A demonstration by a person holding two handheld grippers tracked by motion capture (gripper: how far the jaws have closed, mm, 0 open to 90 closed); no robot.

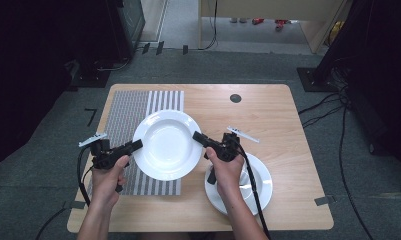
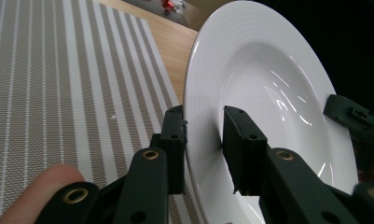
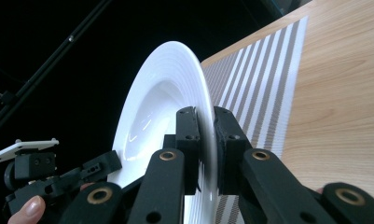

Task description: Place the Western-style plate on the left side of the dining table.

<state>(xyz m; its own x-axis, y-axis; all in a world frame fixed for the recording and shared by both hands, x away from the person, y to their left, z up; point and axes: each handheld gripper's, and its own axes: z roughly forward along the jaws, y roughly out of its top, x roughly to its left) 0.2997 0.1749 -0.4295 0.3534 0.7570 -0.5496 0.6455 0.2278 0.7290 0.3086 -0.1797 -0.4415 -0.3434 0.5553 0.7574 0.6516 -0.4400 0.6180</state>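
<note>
A white deep plate hangs over the right part of a striped placemat, held at both sides. My left gripper is shut on its left rim; in the left gripper view the jaws clamp the rim of the plate. My right gripper is shut on the right rim, and the right gripper view has its jaws pinching the plate edge-on. A second white plate lies on the wooden table under my right hand.
A small dark round hole sits near the table's far edge. Cables trail over the grey floor at the right. Dark stands and furniture ring the table at the back and sides.
</note>
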